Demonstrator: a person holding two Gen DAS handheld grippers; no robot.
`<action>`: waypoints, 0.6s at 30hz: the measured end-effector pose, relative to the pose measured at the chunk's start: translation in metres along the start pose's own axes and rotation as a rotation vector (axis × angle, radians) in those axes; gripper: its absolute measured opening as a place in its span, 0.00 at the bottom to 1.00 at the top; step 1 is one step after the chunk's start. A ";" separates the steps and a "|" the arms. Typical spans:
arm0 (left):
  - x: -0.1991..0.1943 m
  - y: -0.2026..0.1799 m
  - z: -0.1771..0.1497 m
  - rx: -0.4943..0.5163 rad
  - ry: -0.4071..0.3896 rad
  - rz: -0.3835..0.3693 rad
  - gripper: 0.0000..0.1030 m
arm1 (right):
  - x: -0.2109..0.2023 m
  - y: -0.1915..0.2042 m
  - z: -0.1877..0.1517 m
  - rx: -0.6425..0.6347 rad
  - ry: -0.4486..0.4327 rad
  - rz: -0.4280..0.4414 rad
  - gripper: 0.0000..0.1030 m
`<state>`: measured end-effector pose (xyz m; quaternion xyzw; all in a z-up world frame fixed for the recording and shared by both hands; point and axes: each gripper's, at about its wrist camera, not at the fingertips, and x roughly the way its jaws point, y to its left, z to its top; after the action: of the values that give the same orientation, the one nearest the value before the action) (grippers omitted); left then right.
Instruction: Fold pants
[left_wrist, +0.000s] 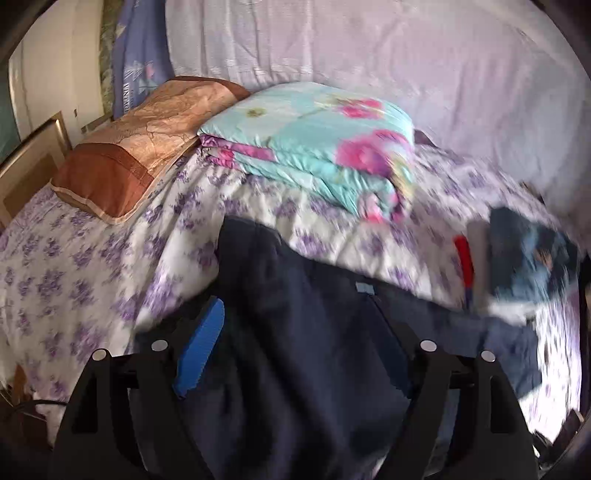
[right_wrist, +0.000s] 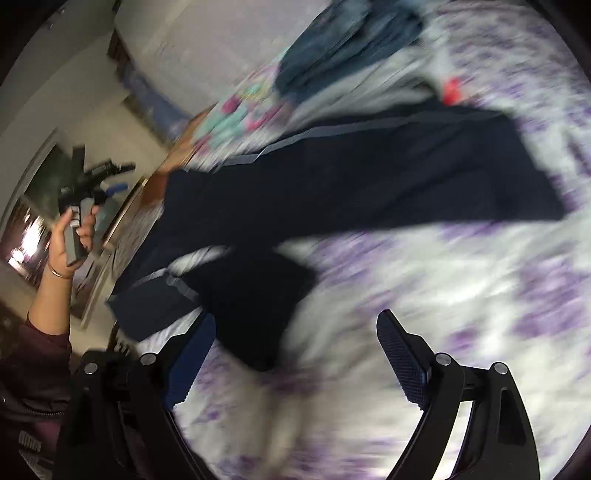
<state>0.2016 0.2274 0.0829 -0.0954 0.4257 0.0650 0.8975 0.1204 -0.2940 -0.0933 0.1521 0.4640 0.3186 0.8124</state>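
Dark navy pants (right_wrist: 369, 177) with a grey side stripe lie spread over the flowered bed sheet (right_wrist: 443, 295). One leg end is folded toward me at the lower left. My right gripper (right_wrist: 295, 350) hovers open over the sheet beside that leg end, nothing between its fingers. A hand holds my left gripper (right_wrist: 110, 181) up in the air at the left, clear of the cloth. In the left wrist view the left gripper (left_wrist: 295, 306) stands open, and the pants (left_wrist: 295, 350) fill the space below and between its blue fingers (left_wrist: 201, 347).
A folded turquoise floral quilt (left_wrist: 314, 140) and a brown pillow (left_wrist: 147, 140) lie near the headboard (left_wrist: 29, 158). Blue denim clothing (left_wrist: 528, 258) and a red object (left_wrist: 465, 258) rest beyond the pants. A maroon sleeve (right_wrist: 33, 354) is at the lower left.
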 end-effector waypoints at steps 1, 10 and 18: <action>-0.006 0.000 -0.007 0.010 0.006 -0.002 0.74 | 0.009 0.004 -0.002 0.000 0.016 0.028 0.84; -0.004 0.065 -0.091 -0.033 0.159 0.125 0.81 | -0.030 0.023 0.019 -0.047 -0.210 0.203 0.07; 0.005 0.116 -0.131 -0.217 0.246 0.046 0.84 | -0.236 -0.030 0.002 0.031 -0.623 0.159 0.03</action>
<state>0.0834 0.3104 -0.0156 -0.1894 0.5249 0.1189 0.8213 0.0470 -0.4721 0.0470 0.2906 0.1843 0.3121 0.8856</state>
